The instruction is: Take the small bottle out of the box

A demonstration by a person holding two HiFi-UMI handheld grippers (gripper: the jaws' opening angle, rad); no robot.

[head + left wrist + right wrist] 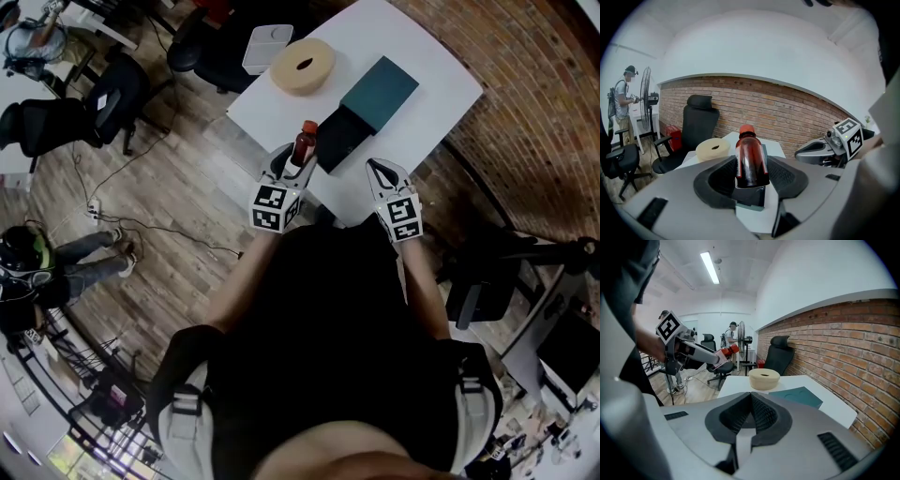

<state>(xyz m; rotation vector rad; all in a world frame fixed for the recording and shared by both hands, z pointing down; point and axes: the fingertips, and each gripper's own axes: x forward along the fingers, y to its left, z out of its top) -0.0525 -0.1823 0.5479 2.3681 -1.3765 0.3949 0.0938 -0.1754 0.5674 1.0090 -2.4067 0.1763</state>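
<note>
**Item 1, small bottle** [751,159]: dark red-brown body, red cap on top, label strip down one side. Standing roughly upright between the jaws of the left tool, above the dark open end of the box; it looks clear of the box, though its base is hidden.

**Item 2, left tool** [289,167]: jaws closed on the bottle's body, one pad against each side. Positioned at the near left edge of the counter.

**Item 3, right tool** [751,414]: jaws closed together, nothing between them. Hangs just off the near edge of the counter, beside the box and apart from it.

**Item 4, box** [380,92]: teal cover with a black tray drawn out toward the person.

**Item 5, counter** [441,84]: white. Also carries a beige roll [302,66] beyond the box.

**Step in hand:** lifting out; judged nearly done, with the bottle apparently free.

**Next move calls for:** carrying the bottle sideways clear of the tray, keeping it upright, setting it on a bare part of the counter, then opening the left jaws.
</note>
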